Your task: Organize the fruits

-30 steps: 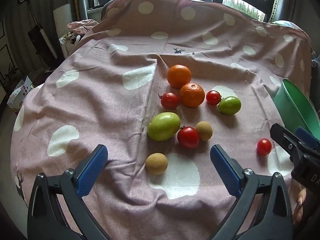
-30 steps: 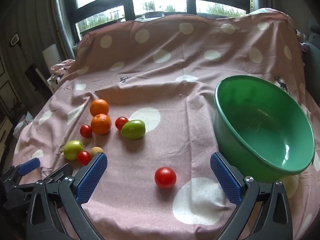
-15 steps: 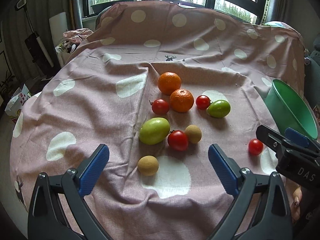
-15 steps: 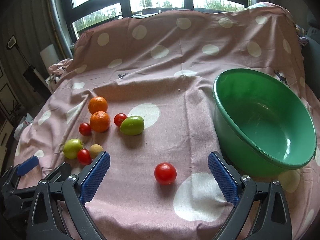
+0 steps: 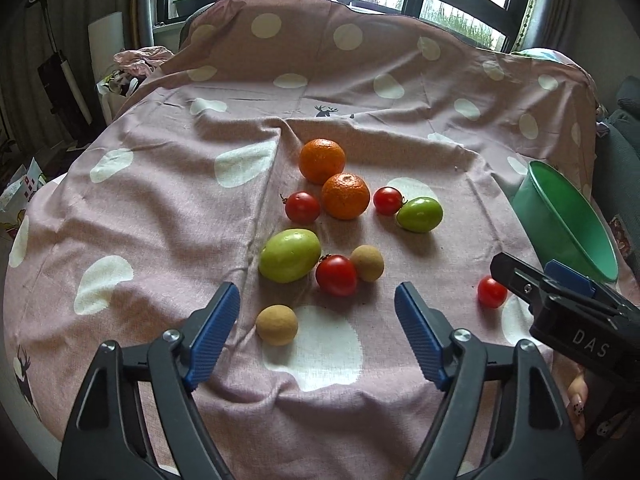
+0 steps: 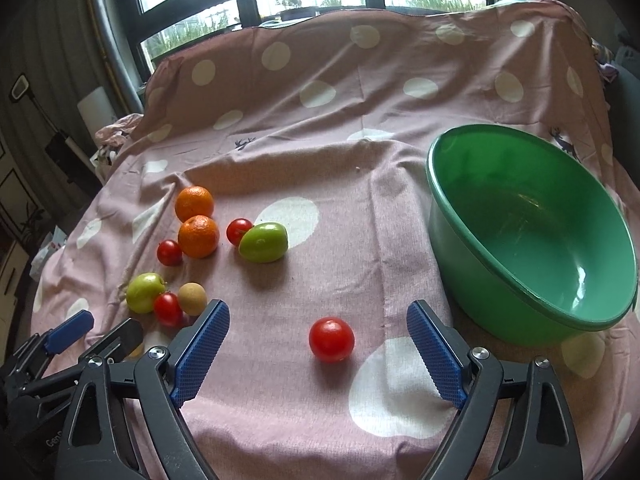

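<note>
Fruit lies loose on the pink dotted cloth (image 5: 168, 200): two oranges (image 5: 345, 196), several red tomatoes (image 5: 336, 275), two green fruits (image 5: 290, 255) and two tan round fruits (image 5: 277, 325). My left gripper (image 5: 316, 324) hovers near the front tan fruit, its jaws closing, nothing touching the pads. One red tomato (image 6: 331, 339) lies apart, just ahead of my right gripper (image 6: 318, 336), whose jaws are closing with the pads clear of it. The green bowl (image 6: 472, 240) stands empty to the right.
The cloth rises over a chair back (image 6: 360, 48) behind the fruit, under a window. The left gripper (image 6: 84, 336) shows at the lower left of the right wrist view. A hand with painted nails (image 5: 576, 404) is at the lower right.
Both grippers' jaws have narrowed, the left more than the right. The fruit and bowl lie where they were.
</note>
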Motion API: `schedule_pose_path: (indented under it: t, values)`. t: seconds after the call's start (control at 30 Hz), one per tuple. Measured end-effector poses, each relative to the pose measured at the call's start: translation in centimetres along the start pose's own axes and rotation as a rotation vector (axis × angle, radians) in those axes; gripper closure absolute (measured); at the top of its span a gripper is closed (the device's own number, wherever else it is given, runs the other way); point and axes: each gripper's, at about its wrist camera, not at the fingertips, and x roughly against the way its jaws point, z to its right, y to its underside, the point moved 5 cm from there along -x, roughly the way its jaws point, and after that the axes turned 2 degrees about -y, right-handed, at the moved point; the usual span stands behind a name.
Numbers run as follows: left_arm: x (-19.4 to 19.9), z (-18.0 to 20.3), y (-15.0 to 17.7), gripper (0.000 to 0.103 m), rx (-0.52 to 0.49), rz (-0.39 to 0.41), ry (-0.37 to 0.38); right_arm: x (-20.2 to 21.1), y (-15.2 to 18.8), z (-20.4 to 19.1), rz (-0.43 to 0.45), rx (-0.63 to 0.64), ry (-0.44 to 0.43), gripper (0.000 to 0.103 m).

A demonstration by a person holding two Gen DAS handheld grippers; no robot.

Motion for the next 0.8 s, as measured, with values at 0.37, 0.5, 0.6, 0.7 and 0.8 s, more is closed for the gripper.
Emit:
schedule_pose_path:
  t: [0.37, 0.5, 0.6, 0.7, 0.8]
  values:
    - [-0.63, -0.11, 0.41, 0.023, 0.035, -0.064, 0.038, -0.25, 0.16, 0.35, -0.021, -0.015, 0.008, 0.012]
    - [-0.67, -0.23, 0.47, 0.022, 0.044, -0.071, 0.044, -0.31, 0.20, 0.34, -0.022, -0.016, 0.010, 0.012]
    - [-0.74, -0.34, 0.49, 0.022, 0.053, -0.081, 0.048, -0.32, 0.19, 0.36, -0.022, -0.014, 0.011, 0.012]
    - [-0.82, -0.39, 0.55, 0.022, 0.060, -0.090, 0.052, -0.34, 0.22, 0.36, -0.024, -0.015, 0.010, 0.012]
    - [-0.81, -0.40, 0.56, 0.022, 0.064, -0.095, 0.057, -0.36, 0.24, 0.35, -0.022, -0.016, 0.013, 0.012]
